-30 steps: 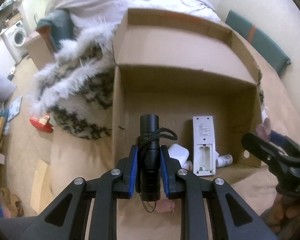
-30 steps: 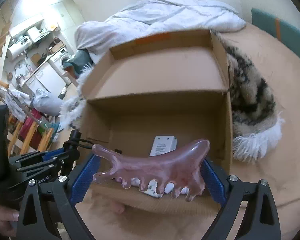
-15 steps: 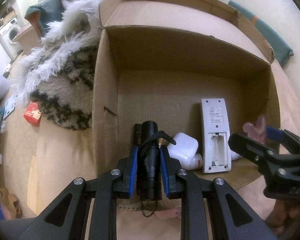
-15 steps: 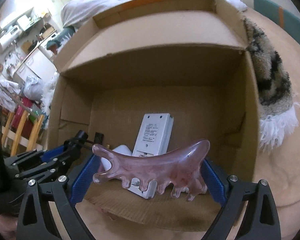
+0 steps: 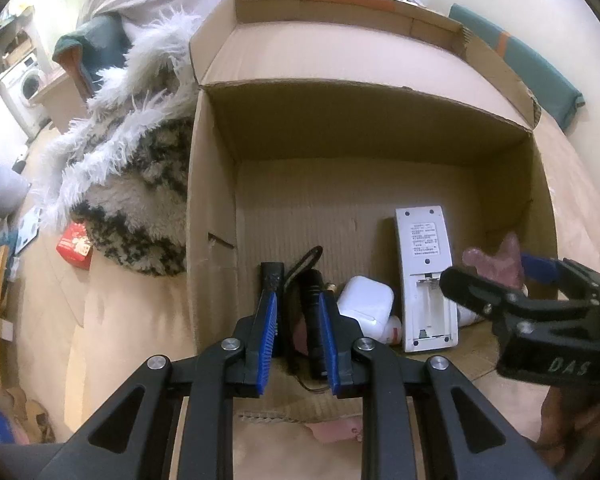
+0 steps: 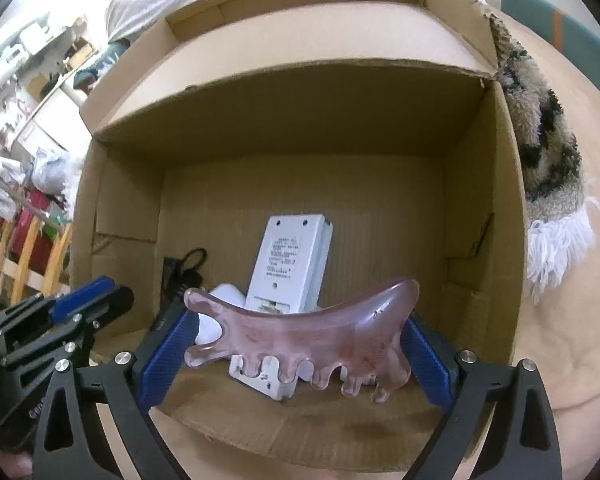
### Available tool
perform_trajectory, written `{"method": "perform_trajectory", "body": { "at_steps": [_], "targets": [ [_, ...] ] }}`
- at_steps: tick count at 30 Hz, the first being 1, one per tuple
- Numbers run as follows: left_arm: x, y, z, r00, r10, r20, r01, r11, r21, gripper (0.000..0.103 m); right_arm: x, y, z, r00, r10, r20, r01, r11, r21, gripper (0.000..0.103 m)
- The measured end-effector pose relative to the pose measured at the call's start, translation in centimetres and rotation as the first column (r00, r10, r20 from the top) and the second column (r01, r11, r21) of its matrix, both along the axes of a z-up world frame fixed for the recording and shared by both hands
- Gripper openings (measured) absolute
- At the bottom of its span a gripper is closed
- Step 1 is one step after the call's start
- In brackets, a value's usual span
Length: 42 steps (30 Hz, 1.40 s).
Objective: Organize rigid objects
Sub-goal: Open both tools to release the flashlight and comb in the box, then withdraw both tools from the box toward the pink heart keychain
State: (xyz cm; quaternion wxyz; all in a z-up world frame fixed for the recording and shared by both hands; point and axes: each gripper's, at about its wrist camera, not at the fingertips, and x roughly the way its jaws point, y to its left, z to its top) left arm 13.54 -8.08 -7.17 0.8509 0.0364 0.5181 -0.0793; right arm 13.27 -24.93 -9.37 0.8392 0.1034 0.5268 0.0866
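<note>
In the cardboard box (image 5: 212, 240), open-topped with its flaps raised, on a beige padded surface:

- Remote control (image 5: 424, 264), white, face down, battery bay uncovered; lies lengthwise on the floor toward the right wall, its lower end at the near edge.
- Earbud case (image 5: 366, 300), white, rounded; just left of the remote, at the near edge.
- Small white bottle (image 5: 394, 328), mostly hidden between case and remote.
- Flashlight (image 5: 314, 320), black, with wrist cord; low in the near left corner, beside the earbud case.

Left gripper (image 5: 299, 286): tongs narrowly parted over that corner. The flashlight lies in line with the gap, close to the right pad, with clear space before the left pad, so it is not clamped.

Right gripper (image 6: 298, 322): tongs spread wide and clamped on the ends of a pink translucent massage comb (image 6: 300, 344), teeth downward, above the near edge in front of the remote.

Outside the left wall: shaggy black-and-white blanket (image 5: 140, 184).
</note>
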Motion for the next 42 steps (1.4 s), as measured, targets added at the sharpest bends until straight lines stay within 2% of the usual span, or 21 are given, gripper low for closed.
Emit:
{"method": "perform_trajectory", "body": {
  "at_steps": [2, 3, 4, 5, 6, 7, 10, 14, 18, 31, 38, 42],
  "targets": [
    [0.0, 0.0, 0.1, 1.000, 0.003, -0.004, -0.003, 1.000, 0.004, 0.022, -0.2, -0.5, 0.3, 1.000, -0.005, 0.022, 0.004, 0.999, 0.033, 0.103],
    [0.0, 0.1, 0.1, 1.000, 0.006, -0.004, -0.006, 1.000, 0.006, 0.029, -0.3, -0.6, 0.7, 0.999, -0.011, 0.040, 0.009, 0.999, 0.050, 0.103],
    [0.0, 0.3, 0.4, 1.000, 0.014, 0.002, -0.014, 1.000, 0.004, 0.041, -0.3, -0.7, 1.0, 0.998, -0.015, 0.054, 0.012, 0.998, 0.056, 0.103],
    [-0.1, 0.5, 0.7, 1.000, 0.025, 0.015, -0.025, 1.000, 0.000, 0.050, -0.4, -0.8, 1.3, 0.997, -0.017, 0.069, 0.013, 0.998, 0.058, 0.103],
    [-0.2, 0.7, 1.2, 0.999, 0.039, 0.037, -0.039, 0.999, -0.004, 0.064, -0.5, -0.9, 1.6, 0.996, -0.019, 0.087, 0.014, 0.998, 0.058, 0.103],
    [-0.4, 0.9, 1.6, 0.997, 0.045, 0.065, -0.043, 0.999, -0.020, 0.065, -0.5, -0.9, 1.8, 0.995, -0.021, 0.097, 0.015, 0.998, 0.059, 0.103],
    [-0.6, 0.7, 2.4, 0.993, 0.046, 0.110, -0.046, 0.999, 0.000, 0.067, -0.4, -1.1, 2.0, 0.995, -0.021, 0.101, 0.013, 0.997, 0.076, 0.103],
    [-0.6, 0.5, 2.6, 0.993, 0.049, 0.111, -0.052, 0.998, 0.021, 0.067, -0.4, -1.1, 2.1, 0.995, -0.019, 0.099, 0.014, 0.998, 0.057, 0.103],
    [-0.7, 0.4, 2.7, 0.994, 0.047, 0.101, -0.049, 0.999, 0.017, 0.067, -0.4, -1.1, 2.3, 0.994, -0.021, 0.104, 0.016, 0.998, 0.055, 0.103],
    [-2.1, 0.8, 4.5, 0.989, 0.029, 0.143, -0.028, 1.000, -0.003, 0.067, -2.1, -1.7, 4.0, 0.988, -0.054, 0.142, 0.047, 0.997, 0.056, 0.103],
    [-3.4, 2.6, 5.1, 0.993, 0.070, 0.099, -0.071, 0.997, 0.005, 0.067, -4.9, -1.7, 5.4, 0.984, -0.046, 0.170, 0.036, 0.998, 0.058, 0.103],
    [-5.3, 4.0, 4.8, 0.994, 0.080, 0.077, -0.080, 0.997, 0.003, 0.067, -6.8, -1.6, 5.3, 0.986, -0.058, 0.156, 0.047, 0.996, 0.075, 0.103]
  ]
}}
